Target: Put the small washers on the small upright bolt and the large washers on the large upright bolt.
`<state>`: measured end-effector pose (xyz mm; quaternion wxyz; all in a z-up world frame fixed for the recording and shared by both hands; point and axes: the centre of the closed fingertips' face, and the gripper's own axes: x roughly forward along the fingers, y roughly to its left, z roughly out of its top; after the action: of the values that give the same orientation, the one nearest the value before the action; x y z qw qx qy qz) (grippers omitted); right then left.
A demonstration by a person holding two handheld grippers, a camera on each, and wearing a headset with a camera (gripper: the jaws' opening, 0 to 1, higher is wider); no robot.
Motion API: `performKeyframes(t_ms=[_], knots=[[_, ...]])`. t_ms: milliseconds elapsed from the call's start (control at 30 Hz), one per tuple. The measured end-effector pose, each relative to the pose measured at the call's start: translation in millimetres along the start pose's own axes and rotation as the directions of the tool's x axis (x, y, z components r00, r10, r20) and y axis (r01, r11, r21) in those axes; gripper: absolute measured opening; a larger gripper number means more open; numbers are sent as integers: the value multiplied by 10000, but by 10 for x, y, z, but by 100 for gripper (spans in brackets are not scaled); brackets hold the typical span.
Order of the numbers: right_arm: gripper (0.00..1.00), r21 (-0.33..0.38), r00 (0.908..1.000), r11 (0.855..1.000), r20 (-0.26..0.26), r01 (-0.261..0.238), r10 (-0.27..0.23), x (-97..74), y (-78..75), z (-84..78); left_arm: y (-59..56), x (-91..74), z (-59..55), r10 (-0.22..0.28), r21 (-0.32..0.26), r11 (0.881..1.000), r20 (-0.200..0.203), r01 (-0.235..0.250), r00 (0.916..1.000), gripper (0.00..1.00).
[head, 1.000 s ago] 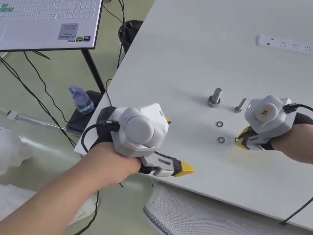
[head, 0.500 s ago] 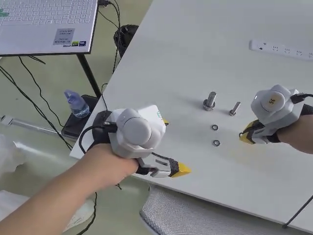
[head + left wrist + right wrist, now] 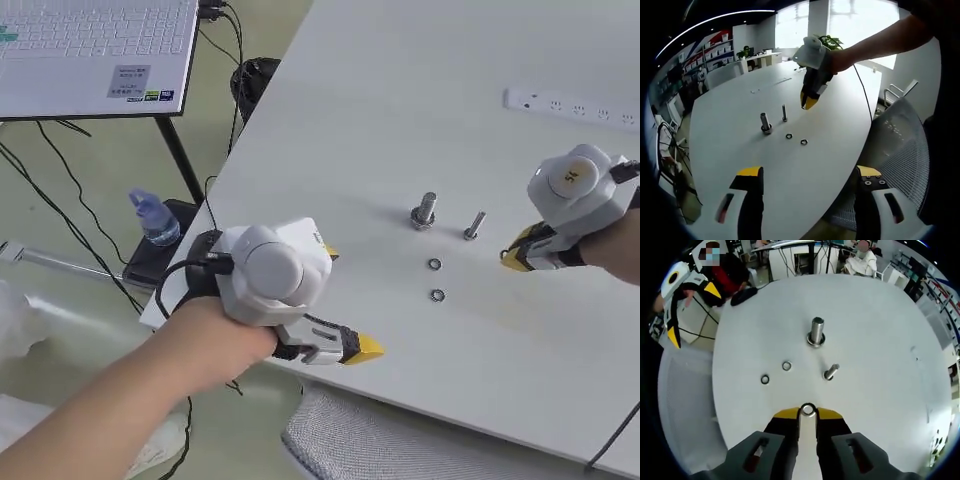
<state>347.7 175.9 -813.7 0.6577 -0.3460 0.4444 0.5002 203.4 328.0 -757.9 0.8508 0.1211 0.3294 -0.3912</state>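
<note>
- what's your right claw [image 3: 808, 416] got?
- a washer [image 3: 808, 410], pinched by its rim. my left claw [image 3: 809, 172] gapes over the desk's [image 3: 380, 110] near edge.
- bolts?
- large bolt [image 3: 424, 210] and small bolt [image 3: 474, 225] stand upright mid-desk; two loose washers [image 3: 434, 264] lie flat beside them, bare desk around.

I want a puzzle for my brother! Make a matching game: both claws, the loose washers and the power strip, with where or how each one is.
1. left yellow-tipped claw
2. right yellow-tipped claw
3. two loose silver metal ring washers
4. long white plastic power strip

A. lying near each other on the white table
B. open, holding nothing
C. farthest from the person
D. shut on a small silver washer

Pairs: 1-B, 2-D, 3-A, 4-C.
</note>
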Motion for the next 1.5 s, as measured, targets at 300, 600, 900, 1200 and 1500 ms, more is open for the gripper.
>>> performKeyframes(t_ms=[300,600,900,1200,1500], knots=[[12,-165,9998,9997,76,200,-199,-80,-193,165,-1,-12,3,61,-27,10000,35,-61,10000,73],[12,-180,9994,9995,247,253,-249,-75,-291,337,25,-36,-39,147,-57,9999,-55,-147,9999,72],[12,-340,9993,9990,255,298,-290,-26,-353,446,42,-22,-36,190,-201,9996,-7,-190,9998,73],[12,-349,9997,9993,209,166,-158,59,-371,494,68,-8,-29,202,-178,9996,-91,-204,9998,72],[12,-424,10000,9991,87,38,-34,152,-429,476,85,-1,-71,196,-264,9995,-159,-200,9997,72]])
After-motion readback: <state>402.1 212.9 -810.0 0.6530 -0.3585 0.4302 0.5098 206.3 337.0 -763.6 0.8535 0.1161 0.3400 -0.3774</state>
